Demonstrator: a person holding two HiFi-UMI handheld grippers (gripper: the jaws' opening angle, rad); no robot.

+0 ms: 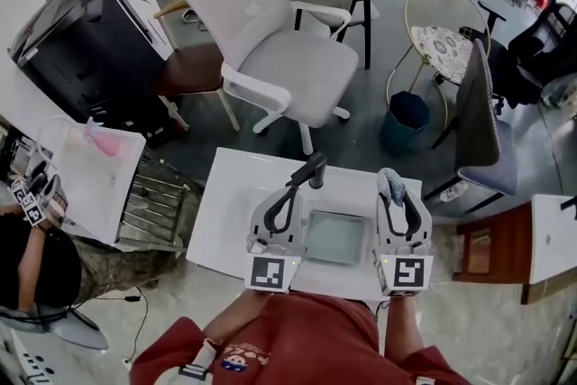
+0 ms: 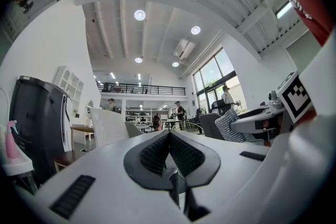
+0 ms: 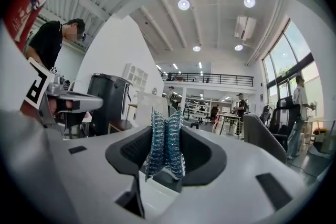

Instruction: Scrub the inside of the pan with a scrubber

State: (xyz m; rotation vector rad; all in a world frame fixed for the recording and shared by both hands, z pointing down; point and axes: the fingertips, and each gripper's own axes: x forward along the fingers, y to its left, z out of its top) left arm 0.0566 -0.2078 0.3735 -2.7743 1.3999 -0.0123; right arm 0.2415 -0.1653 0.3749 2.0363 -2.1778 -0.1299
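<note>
Head view is where the flat, square, grey metal pan (image 1: 334, 236) is seen best. It is laid on the white desk (image 1: 230, 216), close to the near edge and about midway along it. One gripper is held on each side of it. A black bar (image 1: 311, 169) is seen past the tip of the left one. It may be the pan's handle, but that cannot be told.

The left gripper (image 2: 169, 136) is closed, with its ribbed black pads (image 2: 155, 155) met at the tips. Nothing is clearly seen between them. The right gripper (image 3: 167, 128) is clamped on the shiny blue-silver wire scrubber (image 3: 165, 149), which is squeezed thin in the middle and puffed out above and below. Both grippers are pointed out at the room, not down at the pan, so the scrubbing does not look to be started yet.

A few things could go wrong from here. The pan does not seem to be held by anything, so it could be slid across the smooth desk when the scrubber is pushed into it. Because it is so close to the near edge, it could even be knocked off. The scrubber is soft and springy, so it could be pulled out of the jaws if it is rubbed too hard or caught on the pan's rim.
</note>
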